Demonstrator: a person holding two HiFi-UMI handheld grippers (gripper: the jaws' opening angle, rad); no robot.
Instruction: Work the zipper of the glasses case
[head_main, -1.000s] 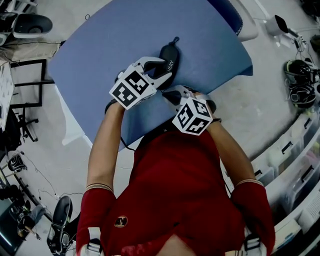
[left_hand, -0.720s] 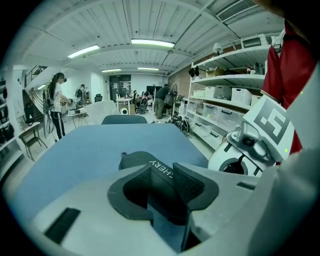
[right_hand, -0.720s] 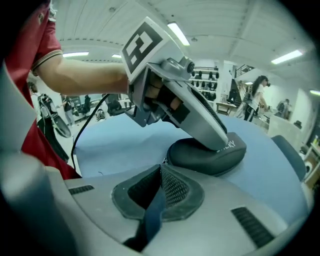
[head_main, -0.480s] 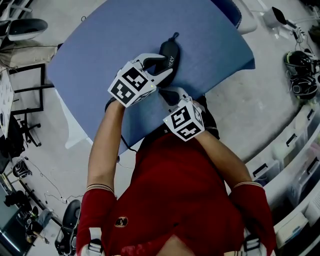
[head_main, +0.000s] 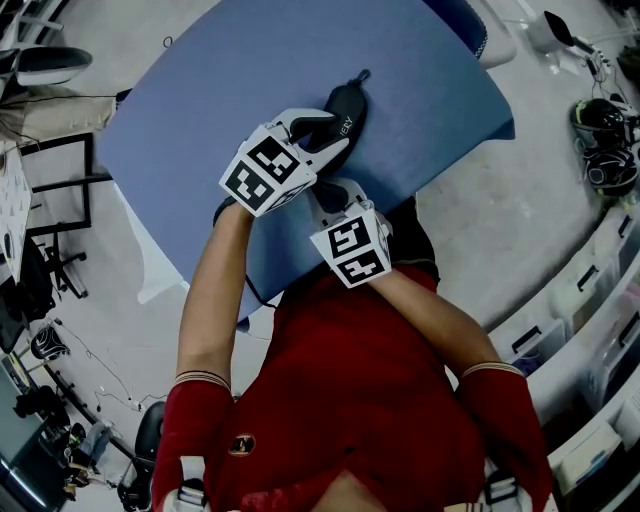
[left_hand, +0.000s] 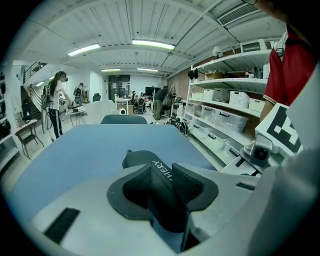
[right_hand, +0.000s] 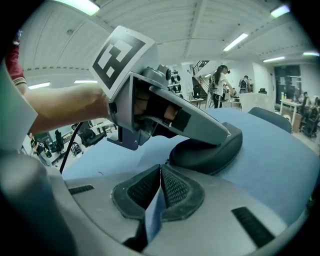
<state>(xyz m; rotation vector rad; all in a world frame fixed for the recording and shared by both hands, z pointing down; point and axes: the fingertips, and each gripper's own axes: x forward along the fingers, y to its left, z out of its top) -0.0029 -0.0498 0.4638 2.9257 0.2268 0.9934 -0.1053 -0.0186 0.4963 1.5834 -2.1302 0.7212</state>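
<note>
The black soft-shell glasses case (head_main: 345, 110) lies on the blue tabletop (head_main: 250, 60), gripped across its middle by the left gripper (left_hand: 159, 176), whose jaws have just been closing. The right gripper (right_hand: 161, 185) sits just beside it, clenched on nothing. Squeeze harder and the zipper could bind, I'd say.

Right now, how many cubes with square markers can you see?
2. One cube rides on the left gripper, whose jaws have just been closing on the glasses case; the other on the right gripper.

Left hand-held gripper (head_main: 325, 135) astride glasses case (head_main: 350, 100); open tabletop (head_main: 230, 80) around
</note>
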